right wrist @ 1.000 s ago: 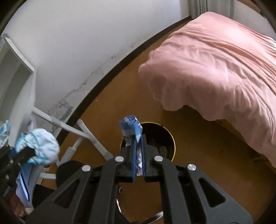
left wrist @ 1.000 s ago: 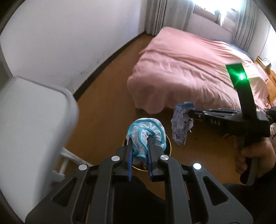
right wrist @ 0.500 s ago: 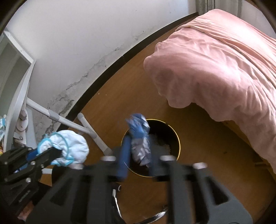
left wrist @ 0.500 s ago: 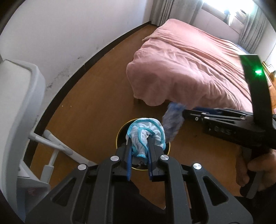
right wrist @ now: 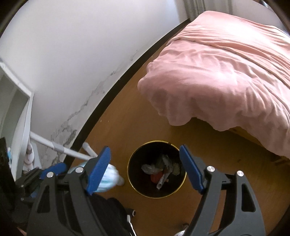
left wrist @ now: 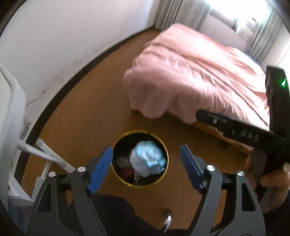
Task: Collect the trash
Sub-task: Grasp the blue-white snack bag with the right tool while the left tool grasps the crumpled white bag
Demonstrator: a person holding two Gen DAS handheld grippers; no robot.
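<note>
1. Left gripper (left wrist: 145, 168) pointed steeply down over the bin (left wrist: 119, 143); jaws were opening, blue pads wide apart, nothing pressed between them.
2. Bundle (left wrist: 147, 159), white with light-blue trim, sat in line with the bin mouth in the left view, clear of both pads. Blurred, so can't tell if it was airborne or landed.
3. Right view showed the same bundle at the bin's left, partly hidden behind a blue pad and next to the left gripper's fingertips (right wrist: 54, 168).
4. Right gripper (right wrist: 145, 168) was spread wide and empty, also aimed down at the bin.
5. Trash (right wrist: 161, 172) lay in the bin bottom: crumpled pale scraps, a rolled wrapper, something red.
6. Hand (left wrist: 273, 183) gripped the right gripper's handle at the left view's right edge.
7. Bin stood on the wood floor (right wrist: 130, 118), near the white frame legs (right wrist: 72, 152).
8. Bed (right wrist: 226, 72) with pink cover stood beyond, then wall (right wrist: 72, 54) and curtains (left wrist: 181, 12).
</note>
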